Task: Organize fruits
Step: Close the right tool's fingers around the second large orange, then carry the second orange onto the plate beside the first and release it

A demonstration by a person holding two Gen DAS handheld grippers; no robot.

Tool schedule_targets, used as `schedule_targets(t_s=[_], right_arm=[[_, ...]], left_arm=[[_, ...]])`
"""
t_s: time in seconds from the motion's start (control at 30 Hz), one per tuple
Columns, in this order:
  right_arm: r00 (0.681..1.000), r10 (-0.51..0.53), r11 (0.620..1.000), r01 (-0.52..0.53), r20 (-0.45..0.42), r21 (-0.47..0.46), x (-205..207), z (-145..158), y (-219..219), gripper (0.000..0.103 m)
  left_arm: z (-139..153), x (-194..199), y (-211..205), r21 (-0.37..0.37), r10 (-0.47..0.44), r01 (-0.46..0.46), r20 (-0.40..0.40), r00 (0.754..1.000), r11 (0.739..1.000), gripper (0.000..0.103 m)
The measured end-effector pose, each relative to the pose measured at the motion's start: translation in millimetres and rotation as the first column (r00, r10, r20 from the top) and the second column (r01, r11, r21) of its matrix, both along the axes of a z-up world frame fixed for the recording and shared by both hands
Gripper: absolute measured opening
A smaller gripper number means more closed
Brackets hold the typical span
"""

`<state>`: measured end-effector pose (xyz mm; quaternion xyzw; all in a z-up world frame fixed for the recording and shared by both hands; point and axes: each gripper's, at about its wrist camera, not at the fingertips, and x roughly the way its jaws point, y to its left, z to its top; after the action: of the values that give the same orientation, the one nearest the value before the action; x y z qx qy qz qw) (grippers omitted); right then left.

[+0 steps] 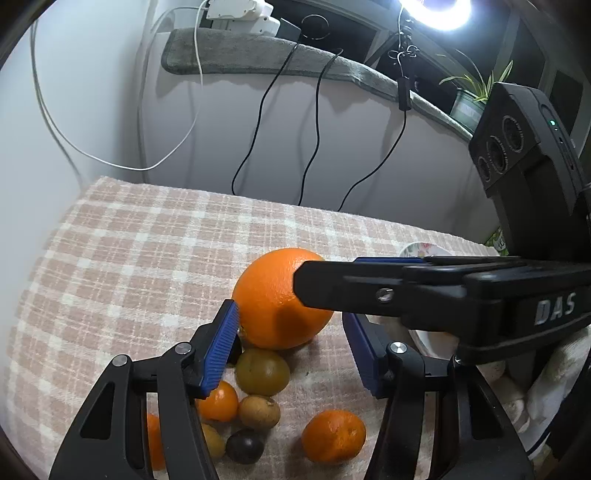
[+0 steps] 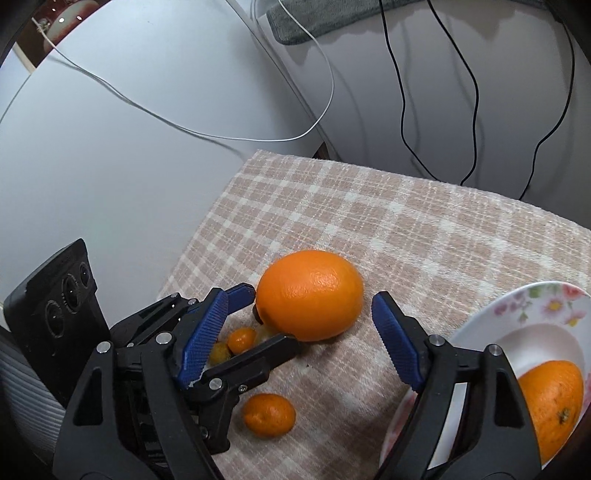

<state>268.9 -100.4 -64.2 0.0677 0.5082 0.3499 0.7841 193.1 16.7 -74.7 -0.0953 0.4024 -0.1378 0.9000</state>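
Bright lamp point(image 1: 436, 9) glare top right, soft shadows, fisheye-curved edges

The cloth point(image 2: 424, 236) is woven fabric, matt and slightly fuzzy, in a pink and cream check. The orange point(image 2: 310, 295) has a waxy, finely dimpled peel with a soft sheen. The plate point(image 2: 517, 310) is glossy glazed ceramic with a flower print. Both the left gripper point(image 1: 291, 339) and the right gripper point(image 2: 314, 325) look like matt black plastic with bright metal pins, and their pads point(image 2: 207, 332) are blue and ribbed, like rubber. The mat point(image 1: 258, 55) is grey and plush. The wall point(image 2: 110, 166) is smooth, matt white.
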Motion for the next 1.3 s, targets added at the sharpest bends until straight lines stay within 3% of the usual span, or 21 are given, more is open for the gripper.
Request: schedule_targets(t_s=[0.63, 1.3], right_arm=[[0.999, 0.001, 0.999, -0.002, -0.044, -0.037, 13, -20, 17, 0.072], [0.999, -0.037, 0.999, 0.036, -0.037, -0.004, 8, -6, 3, 0.071]], left_arm=[[-6, 11, 4, 0.013, 0.001, -0.001, -0.044, 0.999, 1.0, 0.058], [8, 4, -7, 0.034, 0.0, -0.001, 0.007, 1.0, 0.999, 0.057]])
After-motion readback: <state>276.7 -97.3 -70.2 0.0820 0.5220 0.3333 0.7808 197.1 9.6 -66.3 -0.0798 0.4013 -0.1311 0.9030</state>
